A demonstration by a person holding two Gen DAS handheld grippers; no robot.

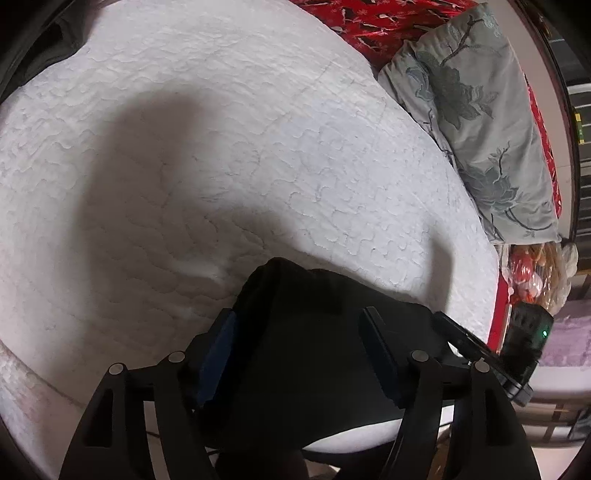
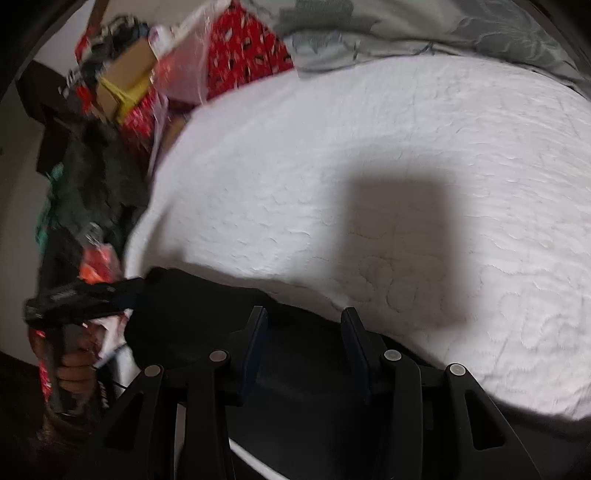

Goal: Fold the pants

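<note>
Your left gripper point(image 1: 299, 328) is hovering with jaws spread wide, black pants point(image 1: 317, 354) lying between and beneath them at the near edge of the white quilt point(image 1: 221, 147); whether the pads are touching cloth I cannot tell. Your right gripper point(image 2: 304, 332) is sitting partly open over the same pants point(image 2: 207, 314), gripping nothing visibly. Your left hand point(image 2: 74, 365) is showing blurred. Farther off, a floral pillow point(image 1: 476, 110) is lying on red patterned fabric point(image 1: 369, 26). A cardboard box point(image 2: 125, 81) is too smeared to read its contents.

black pants point(image 1: 306, 354), white quilt point(image 1: 221, 147), floral pillow point(image 1: 480, 122)
</note>
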